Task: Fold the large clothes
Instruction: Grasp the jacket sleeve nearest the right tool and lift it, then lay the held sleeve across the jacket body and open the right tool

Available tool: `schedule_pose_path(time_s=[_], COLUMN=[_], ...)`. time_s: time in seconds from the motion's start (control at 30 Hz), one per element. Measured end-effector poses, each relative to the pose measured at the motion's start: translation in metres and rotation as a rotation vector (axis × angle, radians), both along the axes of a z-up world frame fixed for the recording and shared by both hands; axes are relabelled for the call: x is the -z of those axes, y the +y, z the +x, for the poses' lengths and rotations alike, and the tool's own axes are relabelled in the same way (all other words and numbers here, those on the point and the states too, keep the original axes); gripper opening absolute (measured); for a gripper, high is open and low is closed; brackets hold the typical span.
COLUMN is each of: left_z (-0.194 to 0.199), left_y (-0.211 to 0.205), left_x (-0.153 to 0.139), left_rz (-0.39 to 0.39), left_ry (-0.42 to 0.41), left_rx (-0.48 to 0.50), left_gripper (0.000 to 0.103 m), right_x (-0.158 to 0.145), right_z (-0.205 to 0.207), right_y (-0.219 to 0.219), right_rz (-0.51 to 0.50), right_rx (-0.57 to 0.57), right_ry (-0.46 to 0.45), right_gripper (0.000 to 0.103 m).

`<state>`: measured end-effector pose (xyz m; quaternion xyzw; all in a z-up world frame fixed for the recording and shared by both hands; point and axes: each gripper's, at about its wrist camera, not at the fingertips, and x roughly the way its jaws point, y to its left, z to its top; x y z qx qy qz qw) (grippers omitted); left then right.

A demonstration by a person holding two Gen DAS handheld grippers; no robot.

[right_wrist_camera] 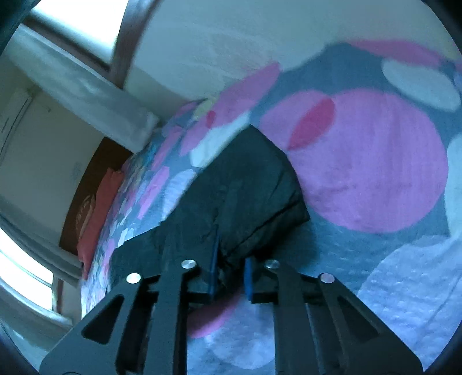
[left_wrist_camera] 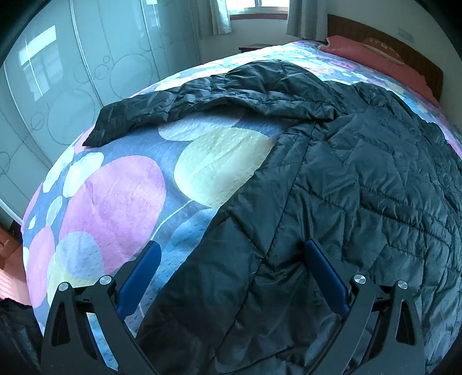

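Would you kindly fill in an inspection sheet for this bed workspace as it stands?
Surface: bed with circle-patterned quilted bedspread.
Job's things: dark quilted puffer jacket lying open, one sleeve stretched out sideways.
Clutter: red pillow at the headboard.
Grippers: left gripper open above the jacket's hem; right gripper shut on a dark fold of jacket.
Cables: nothing seen.
Surroundings: glossy wardrobe doors, curtained window.
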<state>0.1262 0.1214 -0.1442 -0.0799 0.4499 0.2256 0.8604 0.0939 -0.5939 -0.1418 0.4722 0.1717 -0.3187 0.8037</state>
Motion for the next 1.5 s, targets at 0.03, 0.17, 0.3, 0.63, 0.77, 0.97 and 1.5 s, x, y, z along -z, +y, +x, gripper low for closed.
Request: schedule_pose_path(time_s=[0.03, 0.17, 0.3, 0.63, 0.77, 0.97, 1.5], left_z=[-0.001, -0.002, -0.005, -0.006, -0.007, -0.008, -0.008], left_y=[0.000, -0.002, 0.000, 0.005, 0.009, 0.011, 0.012], left_x=[0.000, -0.002, -0.002, 0.004, 0.008, 0.010, 0.011], left_rz=[0.002, -0.001, -0.012, -0.069, -0.103, -0.127, -0.132], left_ry=[-0.001, -0.008, -0.018, -0.042, -0.053, -0.063, -0.068], left_rx=[0.001, 0.018, 0.033, 0.050, 0.048, 0.051, 0.059], left_gripper=[0.099, 0.099, 0.099, 0.099, 0.099, 0.099, 0.099], right_x=[-0.010, -0.054, -0.099, -0.125, -0.116, -0.081, -0.078], right_z=[0.003, 0.023, 0.070, 0.186, 0.220, 0.247, 0.228], right_y=[0.007, 0.047, 0.117, 0.309, 0.387, 0.480, 0.439], right_rz=[-0.032, -0.191, -0.359, -0.537, -0.602, -0.640, -0.509], right_rx=[-0.009, -0.100, -0.276, -0.701, -0.855, -1.090, -1.201], right_ry=[-0.003, -0.012, -0.016, -0.001, 0.026, 0.106, 0.157], right_gripper=[0.011, 0.010, 0.010, 0.010, 0.010, 0.010, 0.058])
